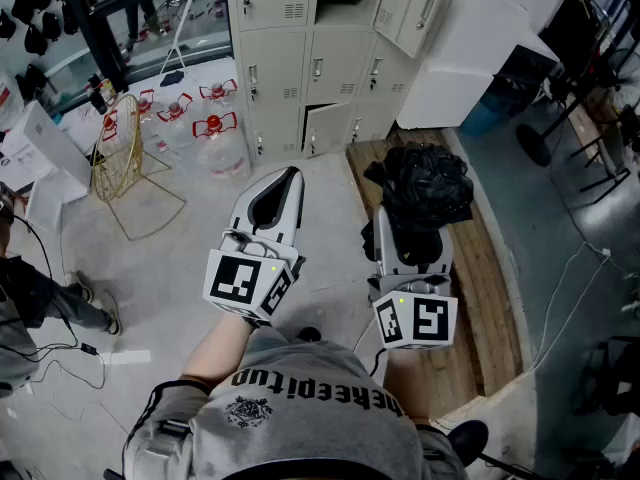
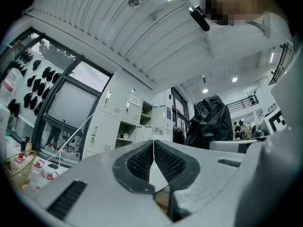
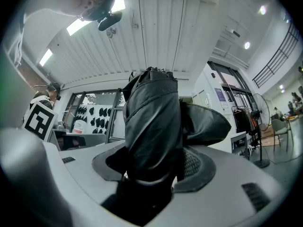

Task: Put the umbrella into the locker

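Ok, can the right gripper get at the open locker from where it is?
Probably not yet: the right gripper, shut on the umbrella, is well short of the open locker. Nothing seems to stand between them, so stepping forward should do.

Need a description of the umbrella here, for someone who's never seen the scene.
Find the long wooden platform on the floor by the beige lockers, right side of the head view. Over it the right gripper is shut on the umbrella, a crumpled black fabric bundle poking past its jaws. The left gripper beside it is shut and holds nothing.
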{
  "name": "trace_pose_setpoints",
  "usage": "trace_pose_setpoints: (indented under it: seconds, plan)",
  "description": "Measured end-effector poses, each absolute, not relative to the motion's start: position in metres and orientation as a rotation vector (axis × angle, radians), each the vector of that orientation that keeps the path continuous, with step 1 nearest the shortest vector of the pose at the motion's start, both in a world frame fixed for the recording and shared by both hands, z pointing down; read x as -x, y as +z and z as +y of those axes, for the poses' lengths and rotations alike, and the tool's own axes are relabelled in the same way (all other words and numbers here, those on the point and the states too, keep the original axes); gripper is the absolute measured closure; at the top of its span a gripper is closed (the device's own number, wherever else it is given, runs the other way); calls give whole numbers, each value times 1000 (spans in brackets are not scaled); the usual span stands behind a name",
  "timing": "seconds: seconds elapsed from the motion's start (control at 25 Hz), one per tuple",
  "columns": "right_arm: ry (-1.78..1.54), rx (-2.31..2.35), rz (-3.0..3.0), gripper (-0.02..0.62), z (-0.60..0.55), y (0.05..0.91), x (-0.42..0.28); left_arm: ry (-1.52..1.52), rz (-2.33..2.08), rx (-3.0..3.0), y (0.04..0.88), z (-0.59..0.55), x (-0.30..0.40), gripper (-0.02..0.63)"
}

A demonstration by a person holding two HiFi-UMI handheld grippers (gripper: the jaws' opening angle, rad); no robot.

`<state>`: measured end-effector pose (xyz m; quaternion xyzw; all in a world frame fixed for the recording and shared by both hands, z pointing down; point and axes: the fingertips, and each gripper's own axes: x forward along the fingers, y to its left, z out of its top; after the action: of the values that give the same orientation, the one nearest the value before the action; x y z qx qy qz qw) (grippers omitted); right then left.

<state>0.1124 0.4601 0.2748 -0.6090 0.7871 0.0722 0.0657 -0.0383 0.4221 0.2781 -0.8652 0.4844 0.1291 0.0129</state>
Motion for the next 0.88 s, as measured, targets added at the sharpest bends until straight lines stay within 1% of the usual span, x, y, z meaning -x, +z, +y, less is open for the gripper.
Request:
trace_pose_setpoints:
  seconds: [0.88]
  plan:
    - [247, 1789, 2436, 333, 455, 277, -112, 399, 1522, 2675, 277, 426, 32, 597]
